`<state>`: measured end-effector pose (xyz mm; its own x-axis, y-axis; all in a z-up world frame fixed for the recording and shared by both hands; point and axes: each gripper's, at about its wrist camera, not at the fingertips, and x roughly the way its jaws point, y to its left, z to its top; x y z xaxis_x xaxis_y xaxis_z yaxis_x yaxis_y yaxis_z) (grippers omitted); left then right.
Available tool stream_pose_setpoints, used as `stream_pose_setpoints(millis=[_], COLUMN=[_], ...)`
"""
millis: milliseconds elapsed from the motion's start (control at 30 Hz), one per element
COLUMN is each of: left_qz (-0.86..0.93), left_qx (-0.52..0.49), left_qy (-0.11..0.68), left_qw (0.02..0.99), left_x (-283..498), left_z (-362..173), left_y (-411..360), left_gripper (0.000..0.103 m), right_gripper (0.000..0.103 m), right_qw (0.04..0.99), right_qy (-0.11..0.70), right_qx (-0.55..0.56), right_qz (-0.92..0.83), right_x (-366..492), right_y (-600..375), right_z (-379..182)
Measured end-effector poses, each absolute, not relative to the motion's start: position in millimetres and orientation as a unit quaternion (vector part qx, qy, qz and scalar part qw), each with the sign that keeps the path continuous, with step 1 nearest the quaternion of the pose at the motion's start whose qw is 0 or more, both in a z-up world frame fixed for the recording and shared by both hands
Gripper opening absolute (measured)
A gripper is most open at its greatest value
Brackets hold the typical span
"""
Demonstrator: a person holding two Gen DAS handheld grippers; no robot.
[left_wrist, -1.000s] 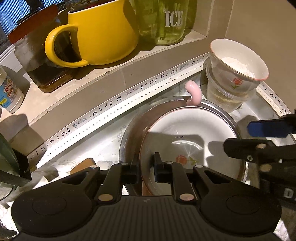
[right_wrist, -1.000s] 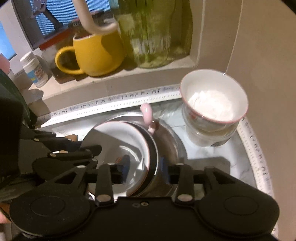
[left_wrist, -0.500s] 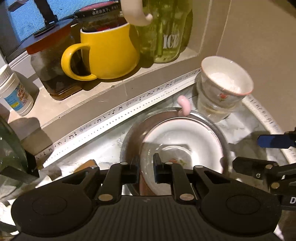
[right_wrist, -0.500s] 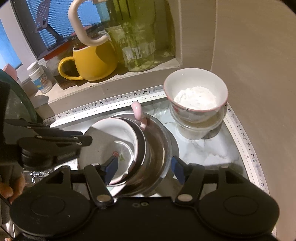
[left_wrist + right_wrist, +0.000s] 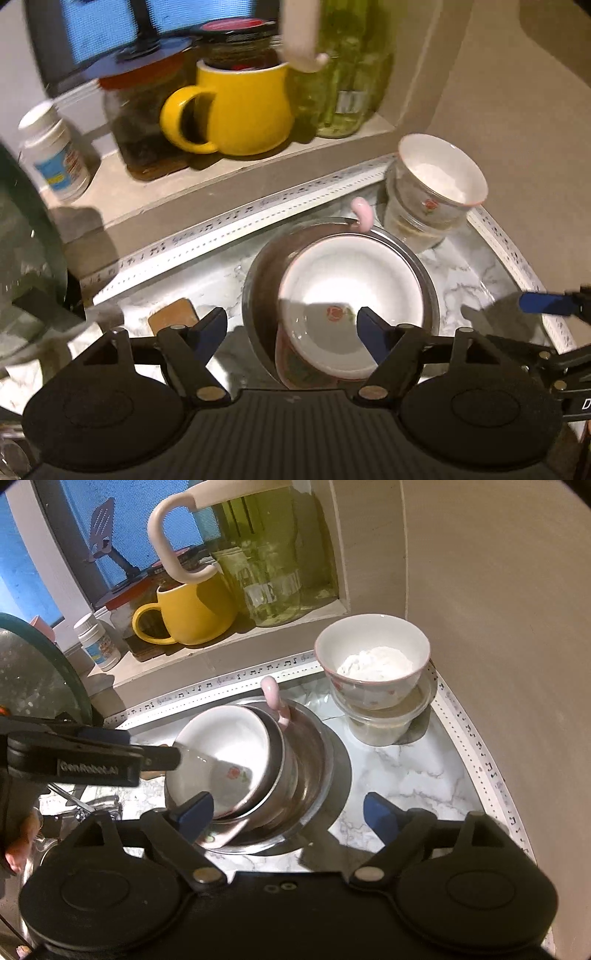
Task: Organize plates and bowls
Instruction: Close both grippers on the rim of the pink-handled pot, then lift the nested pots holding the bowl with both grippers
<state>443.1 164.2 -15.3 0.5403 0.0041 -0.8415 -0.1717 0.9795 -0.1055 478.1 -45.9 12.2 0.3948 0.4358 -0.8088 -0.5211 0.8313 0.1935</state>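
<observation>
**A:** Below and just ahead of both tools sits the stack: a white round ceramic plate with a red flower print (image 5: 351, 295) lying tilted inside a wide steel basin (image 5: 258, 280) on the marble-patterned worktop (image 5: 413, 775). Which side is nearer?

**B:** The left hand-held gripper (image 5: 291, 332) looks nearer. Its jaws are opening, with nothing pinched; the plate's near rim lies between the two blue pads, untouched. The right hand-held gripper (image 5: 286, 814) is also opening and empty, straddling the basin's right-hand wall.

**A:** Any long axis to mind?

**B:** None, since the plate is round. What matters, I'd say, is the tilt: its left edge rides high on the basin wall, and its face slopes toward the right.

**A:** What does the right wrist view add?

**B:** It shows a second steel rim nested under the plate, and a pink curved handle (image 5: 275, 701) hooked over the far edge. It also shows that the white flower-print bowl holding white powder (image 5: 373, 657) sits on a clear plastic tub (image 5: 384, 723), just beside the basin.

**A:** And the left wrist view?

**B:** It shows the plate's flower mark face-on, plus a wooden piece (image 5: 171, 317) lying left of the basin.
</observation>
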Motion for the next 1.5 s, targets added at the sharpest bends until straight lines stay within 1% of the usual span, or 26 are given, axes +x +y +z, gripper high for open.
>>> stream_pose_setpoints(millis=[67,233,333,400,433,467,500,567,633,700,867,900,1100,1133,1167,1267,1300,1333,1367,1467,1500], left_qz=[0.063,0.091,0.104,0.109,0.112,0.113,0.114,0.118,0.124,0.128,0.14,0.139,0.137,0.136,0.132,0.126,0.123,0.121,0.118,0.099,0.092], left_qx=[-0.109,-0.145,-0.161,-0.165,-0.165,-0.165,-0.165,-0.162,-0.156,-0.155,-0.157,-0.158,-0.174,-0.176,-0.178,-0.194,-0.201,-0.209,-0.218,-0.252,-0.257], left_qy=[0.478,0.481,0.478,0.476,0.477,0.477,0.477,0.478,0.477,0.474,0.475,0.474,0.477,0.478,0.481,0.489,0.491,0.494,0.497,0.496,0.497], left_qw=[0.869,0.86,0.857,0.857,0.856,0.856,0.855,0.855,0.856,0.857,0.855,0.855,0.851,0.85,0.848,0.841,0.839,0.835,0.832,0.825,0.824], left_x=[443,445,446,447,448,449,450,452,453,454,458,459,462,462,464,466,467,467,468,470,471], left_z=[-20,-32,-37,-39,-40,-41,-42,-44,-46,-47,-50,-51,-58,-60,-63,-69,-71,-74,-77,-85,-87], left_y=[173,192,201,205,206,207,208,208,209,211,217,218,220,219,218,218,218,219,220,222,220], left_gripper=[0.077,0.077,0.077,0.077,0.077,0.077,0.077,0.077,0.077,0.077,0.077,0.077,0.075,0.071,0.064,0.058,0.051,0.048,0.043,0.04,0.037], right_gripper=[0.092,0.091,0.084,0.074,0.071,0.067,0.058,0.046,0.042,0.027,0.016,0.014,0.013,0.013,0.013,0.013,0.012,0.012,0.012,0.012,0.013], right_qw=[0.834,0.832,0.834,0.829,0.826,0.824,0.822,0.819,0.817,0.814,0.805,0.806,0.813,0.815,0.815,0.816,0.817,0.817,0.818,0.819,0.817], right_qy=[0.472,0.489,0.493,0.506,0.512,0.518,0.523,0.53,0.531,0.533,0.541,0.54,0.524,0.52,0.519,0.517,0.515,0.514,0.514,0.513,0.514], right_qx=[-0.041,-0.018,-0.021,-0.013,-0.006,0.001,0.007,0.013,0.029,0.041,0.036,0.032,0.008,-0.002,-0.005,-0.011,-0.014,-0.018,-0.021,-0.029,-0.026], right_qz=[0.281,0.263,0.248,0.238,0.234,0.23,0.225,0.22,0.224,0.228,0.241,0.24,0.253,0.256,0.257,0.259,0.259,0.259,0.257,0.257,0.258], right_x=[479,490,495,502,505,509,512,517,520,524,526,526,524,523,522,523,524,524,524,525,525], right_y=[-50,-57,-55,-53,-54,-54,-54,-52,-51,-48,-37,-36,-35,-34,-34,-39,-40,-42,-44,-51,-54], right_z=[8,-10,-24,-36,-42,-48,-53,-62,-67,-70,-74,-75,-75,-75,-74,-73,-73,-73,-72,-72,-72])
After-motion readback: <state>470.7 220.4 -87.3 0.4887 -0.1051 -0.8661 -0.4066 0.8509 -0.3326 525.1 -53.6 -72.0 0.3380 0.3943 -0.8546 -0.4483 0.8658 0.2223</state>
